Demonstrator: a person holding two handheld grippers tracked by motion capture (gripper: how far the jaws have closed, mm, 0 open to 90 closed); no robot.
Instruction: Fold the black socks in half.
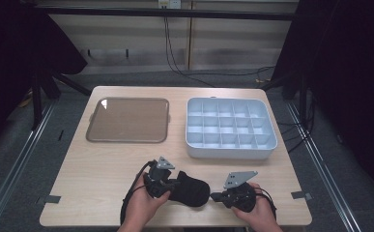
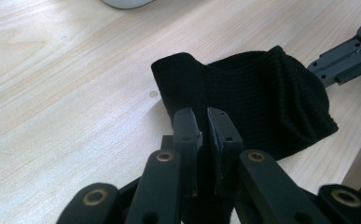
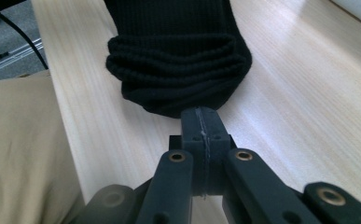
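A black ribbed knit cloth (image 1: 192, 189), like a sock, lies near the table's front edge between my two grippers. My left gripper (image 1: 173, 185) comes at it from the left. In the left gripper view its jaws (image 2: 201, 122) are shut on the cloth's near edge, and the rest of the cloth (image 2: 262, 102) spreads flat beyond them. My right gripper (image 1: 214, 196) meets it from the right. Its jaws (image 3: 201, 114) are pressed together and nip the rolled, bunched end of the cloth (image 3: 178, 60).
A brown flat tray (image 1: 127, 121) lies at the back left of the wooden table (image 1: 93, 174). A pale blue box (image 1: 230, 151) with several compartments stands at the back right. The table's front edge runs right under both hands. Dark stands flank the table.
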